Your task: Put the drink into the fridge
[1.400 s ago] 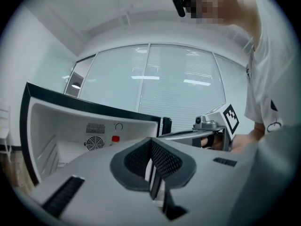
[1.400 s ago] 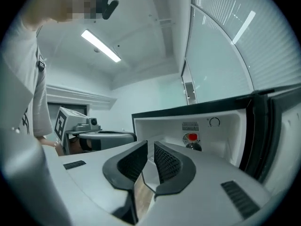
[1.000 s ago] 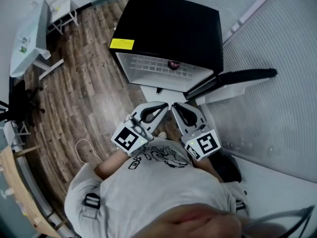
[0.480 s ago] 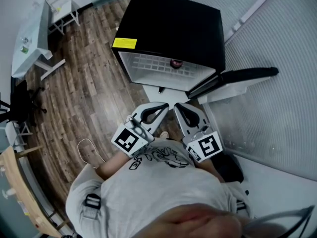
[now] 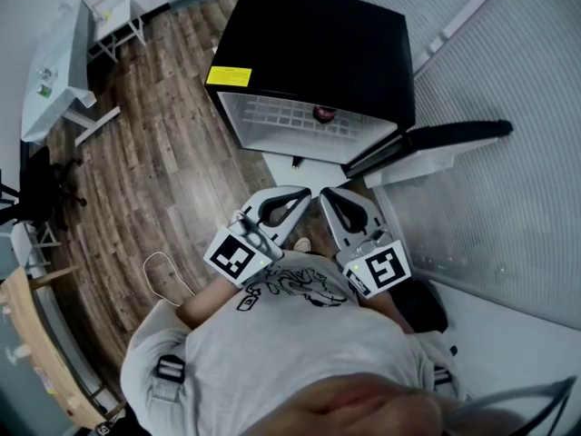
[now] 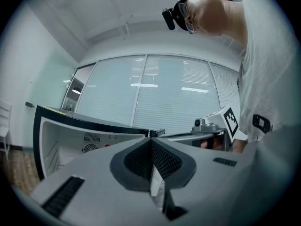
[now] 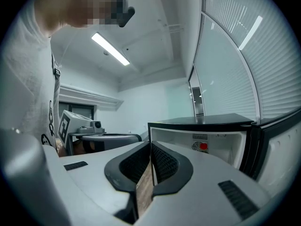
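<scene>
Both level: left gripper [image 5: 303, 193], right gripper [image 5: 326, 193], jaws together, facing open fridge [image 5: 318, 48].

Bright, even indoor light; no hard shadows.

Head view: strong fisheye. Wood floor [image 5: 172, 171] at left and frosted glass wall [image 5: 508, 71] at right curve toward edges; corners dimmer. Fridge [image 5: 318, 53] top deep black with little sheen; white inside bright, slightly washed out.

Left gripper view: cool backlight through glass wall, pale light strips reflected on it, round black vignette.

Right gripper view: ceiling strip light [image 7: 110, 49] blown out, second streak glaring on glass at right. Nearest foreground soft.
</scene>
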The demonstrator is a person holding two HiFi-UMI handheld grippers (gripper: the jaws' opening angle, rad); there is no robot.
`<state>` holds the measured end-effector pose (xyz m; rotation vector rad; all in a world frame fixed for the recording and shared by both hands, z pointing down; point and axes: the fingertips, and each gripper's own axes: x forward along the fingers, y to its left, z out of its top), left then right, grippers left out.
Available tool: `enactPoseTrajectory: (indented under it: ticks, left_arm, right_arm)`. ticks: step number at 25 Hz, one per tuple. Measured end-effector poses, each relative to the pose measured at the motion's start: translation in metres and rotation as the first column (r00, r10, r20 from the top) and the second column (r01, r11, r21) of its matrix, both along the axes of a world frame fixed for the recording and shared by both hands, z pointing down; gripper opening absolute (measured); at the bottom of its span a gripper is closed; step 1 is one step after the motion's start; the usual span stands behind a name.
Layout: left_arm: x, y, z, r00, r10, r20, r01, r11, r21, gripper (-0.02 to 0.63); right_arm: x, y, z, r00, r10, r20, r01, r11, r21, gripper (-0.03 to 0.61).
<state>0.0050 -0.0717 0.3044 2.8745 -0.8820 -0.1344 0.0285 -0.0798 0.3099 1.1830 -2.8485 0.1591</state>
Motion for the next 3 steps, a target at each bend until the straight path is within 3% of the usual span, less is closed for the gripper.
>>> enactPoseTrajectory:
  ticks: [3]
  left_arm:
    - [-0.0004,0.0002,0.0008,1.000,0.002,0.003,-0.002,1.000,0.000,0.002]
  right_arm:
    - [0.0000,0.0005,0.0026,1.000,-0.007,-0.014,0.007,1.000,-0.006,0.041]
